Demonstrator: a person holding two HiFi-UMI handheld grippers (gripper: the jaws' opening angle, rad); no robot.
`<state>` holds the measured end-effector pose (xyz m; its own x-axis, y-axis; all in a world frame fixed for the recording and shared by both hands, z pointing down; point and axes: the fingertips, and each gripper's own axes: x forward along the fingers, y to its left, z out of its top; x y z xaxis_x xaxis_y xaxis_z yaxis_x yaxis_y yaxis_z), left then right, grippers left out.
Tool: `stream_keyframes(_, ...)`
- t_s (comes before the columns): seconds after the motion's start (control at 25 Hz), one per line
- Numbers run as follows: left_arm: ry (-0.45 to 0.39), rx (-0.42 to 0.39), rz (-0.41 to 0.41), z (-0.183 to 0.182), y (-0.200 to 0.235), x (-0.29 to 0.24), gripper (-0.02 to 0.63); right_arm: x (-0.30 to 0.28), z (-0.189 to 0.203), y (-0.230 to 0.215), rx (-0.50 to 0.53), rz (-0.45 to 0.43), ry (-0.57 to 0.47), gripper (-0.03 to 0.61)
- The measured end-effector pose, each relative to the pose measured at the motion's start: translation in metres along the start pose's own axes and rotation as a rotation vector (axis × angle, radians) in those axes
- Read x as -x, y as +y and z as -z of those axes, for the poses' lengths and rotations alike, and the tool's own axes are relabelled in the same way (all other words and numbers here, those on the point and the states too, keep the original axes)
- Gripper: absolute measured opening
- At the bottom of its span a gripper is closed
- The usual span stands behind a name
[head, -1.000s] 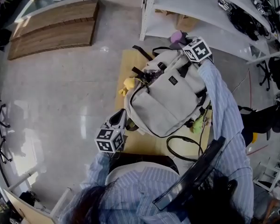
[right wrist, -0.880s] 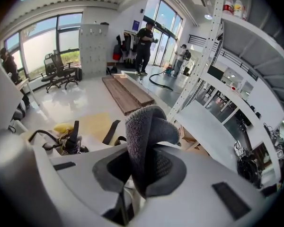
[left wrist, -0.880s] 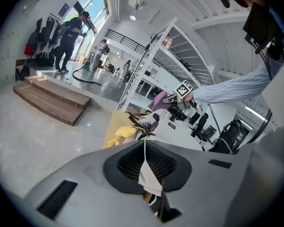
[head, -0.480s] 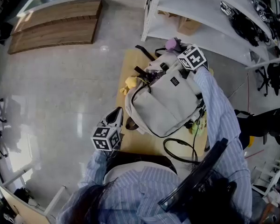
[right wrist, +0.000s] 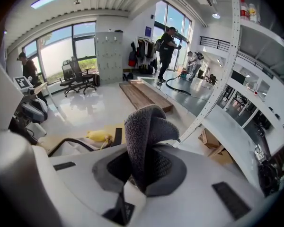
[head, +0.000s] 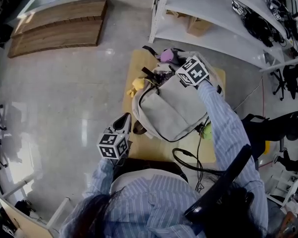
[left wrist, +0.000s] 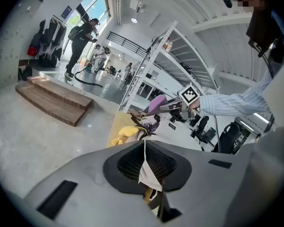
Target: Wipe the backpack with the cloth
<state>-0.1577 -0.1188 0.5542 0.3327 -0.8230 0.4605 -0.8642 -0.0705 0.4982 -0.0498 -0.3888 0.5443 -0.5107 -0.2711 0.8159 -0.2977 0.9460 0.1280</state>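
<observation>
Grippers at both ends of the job: nearest the person, the left gripper (left wrist: 144,161) is closed on a pale fabric tab (left wrist: 148,176), seemingly an edge of the light-grey soft fabric backpack (head: 174,108) lying on a small tan wooden table (head: 154,152). At the bag's far top end, the right gripper (right wrist: 144,167) clamps a folded mauve-grey terry cloth (right wrist: 146,136). Soft and probably light, the bag would likely slump under strokes; pinning a stitched edge seems wise.

Wooden steps (head: 59,26) on floor (head: 64,113); yellow toy (head: 137,86) on table (head: 148,151); white shelving (head: 213,14).
</observation>
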Motion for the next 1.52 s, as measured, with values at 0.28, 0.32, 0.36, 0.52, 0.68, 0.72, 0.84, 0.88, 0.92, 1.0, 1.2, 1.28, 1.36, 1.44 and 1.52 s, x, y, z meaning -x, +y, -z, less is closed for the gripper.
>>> stream_keyframes(0.28, -0.011, 0.003, 0.006, 0.007, -0.009, 0.011, 0.011, -0.003, -0.008, 0.066, -0.012, -0.082, -0.037, 0.041)
stream_keyframes(0.32, -0.014, 0.004, 0.004, 0.009, -0.009, 0.013, 0.011, -0.004, -0.009, 0.077, -0.016, -0.097, -0.044, 0.041)
stream_keyframes(0.36, -0.016, 0.003, 0.002, 0.011, -0.009, 0.015, 0.011, -0.004, -0.009, 0.088, -0.016, -0.112, -0.051, 0.041)
stream_keyframes(0.52, -0.025, 0.007, -0.013, 0.020, -0.007, 0.023, 0.011, -0.006, -0.010, 0.133, 0.020, -0.154, -0.068, 0.041)
stream_keyframes(0.68, -0.042, 0.018, -0.025, 0.023, -0.009, 0.032, 0.011, -0.002, -0.012, 0.175, 0.080, -0.183, -0.086, 0.041)
stream_keyframes(0.72, -0.045, 0.019, -0.028, 0.024, -0.010, 0.035, 0.011, 0.000, -0.012, 0.184, 0.089, -0.191, -0.088, 0.041)
stream_keyframes(0.84, -0.049, 0.025, -0.037, 0.030, -0.013, 0.042, 0.011, 0.006, -0.013, 0.210, 0.081, -0.215, -0.107, 0.041)
stream_keyframes(0.88, -0.051, 0.027, -0.041, 0.031, -0.014, 0.044, 0.011, 0.008, -0.015, 0.217, 0.075, -0.226, -0.120, 0.041)
stream_keyframes(0.92, -0.052, 0.029, -0.045, 0.033, -0.014, 0.045, 0.011, 0.011, -0.016, 0.225, 0.071, -0.236, -0.132, 0.041)
stream_keyframes(1.0, -0.057, 0.033, -0.052, 0.037, -0.017, 0.048, 0.011, 0.017, -0.016, 0.240, 0.070, -0.256, -0.151, 0.041)
stream_keyframes(1.2, -0.068, 0.037, -0.064, 0.041, -0.024, 0.054, 0.011, 0.031, -0.010, 0.274, 0.066, -0.304, -0.171, 0.041)
stream_keyframes(1.28, -0.074, 0.036, -0.067, 0.040, -0.025, 0.055, 0.011, 0.035, -0.007, 0.282, 0.062, -0.315, -0.174, 0.041)
stream_keyframes(1.36, -0.078, 0.037, -0.073, 0.041, -0.025, 0.057, 0.011, 0.037, -0.006, 0.282, 0.050, -0.308, -0.184, 0.041)
stream_keyframes(1.44, -0.082, 0.037, -0.079, 0.041, -0.024, 0.059, 0.011, 0.041, -0.011, 0.275, 0.024, -0.287, -0.203, 0.041)
stream_keyframes(1.52, -0.084, 0.039, -0.084, 0.041, -0.023, 0.061, 0.011, 0.045, -0.020, 0.264, 0.002, -0.264, -0.229, 0.041)
